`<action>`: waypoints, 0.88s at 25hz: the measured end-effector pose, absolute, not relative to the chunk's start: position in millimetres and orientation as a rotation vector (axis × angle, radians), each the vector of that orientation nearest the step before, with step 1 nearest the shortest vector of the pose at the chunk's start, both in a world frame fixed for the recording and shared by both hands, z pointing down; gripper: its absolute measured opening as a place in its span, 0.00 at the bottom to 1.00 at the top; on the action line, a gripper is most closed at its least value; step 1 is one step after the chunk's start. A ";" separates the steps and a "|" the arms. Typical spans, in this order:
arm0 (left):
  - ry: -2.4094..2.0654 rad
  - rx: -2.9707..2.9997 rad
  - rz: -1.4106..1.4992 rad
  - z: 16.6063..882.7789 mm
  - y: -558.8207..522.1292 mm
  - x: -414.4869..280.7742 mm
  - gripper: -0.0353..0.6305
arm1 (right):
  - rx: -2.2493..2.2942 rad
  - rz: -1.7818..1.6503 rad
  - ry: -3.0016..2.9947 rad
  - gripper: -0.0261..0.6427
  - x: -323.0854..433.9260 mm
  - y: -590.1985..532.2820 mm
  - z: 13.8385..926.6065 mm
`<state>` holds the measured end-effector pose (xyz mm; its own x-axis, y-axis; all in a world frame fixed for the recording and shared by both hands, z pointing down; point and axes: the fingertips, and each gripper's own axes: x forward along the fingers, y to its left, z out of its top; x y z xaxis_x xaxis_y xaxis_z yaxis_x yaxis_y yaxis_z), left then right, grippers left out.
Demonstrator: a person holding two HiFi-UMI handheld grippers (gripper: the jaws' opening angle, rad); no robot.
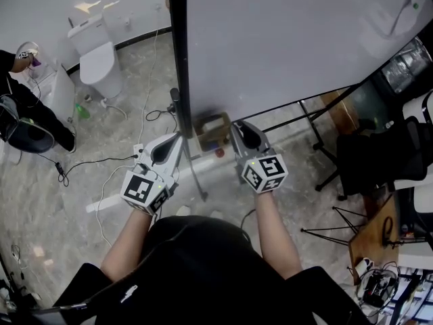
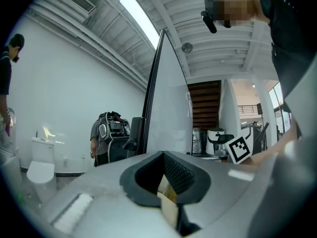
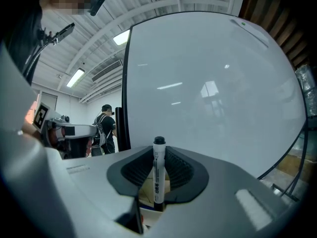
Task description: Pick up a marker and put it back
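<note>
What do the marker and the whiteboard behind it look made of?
The marker looks like smooth white plastic, black cap, print down its barrel. The whiteboard looks like a glossy coated panel, coating unclear; ceiling lights reflect in it.

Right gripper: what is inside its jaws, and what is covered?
A white, black-capped marker stands upright, gripped in the right gripper. Its lower end is covered by the jaws; a tan box beyond shows only partly.
</note>
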<state>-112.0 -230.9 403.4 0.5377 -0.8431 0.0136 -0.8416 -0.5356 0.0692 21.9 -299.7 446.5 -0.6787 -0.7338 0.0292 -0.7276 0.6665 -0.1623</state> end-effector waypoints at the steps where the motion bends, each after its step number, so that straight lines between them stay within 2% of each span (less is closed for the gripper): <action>1: -1.479 2.700 -0.031 403.3 -231.7 -111.9 0.06 | -1.243 -0.256 2.836 0.16 21.4 -300.7 449.4; 22: -1.487 2.691 -0.045 401.0 -232.4 -112.4 0.05 | -1.266 -0.336 2.871 0.17 22.1 -303.3 479.4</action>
<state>-112.4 -232.4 401.0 0.5325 -0.8464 0.0066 -0.8444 -0.5307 0.0725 22.1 -303.3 479.4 -0.6778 -0.7287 0.0982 -0.7317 0.6552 -0.1880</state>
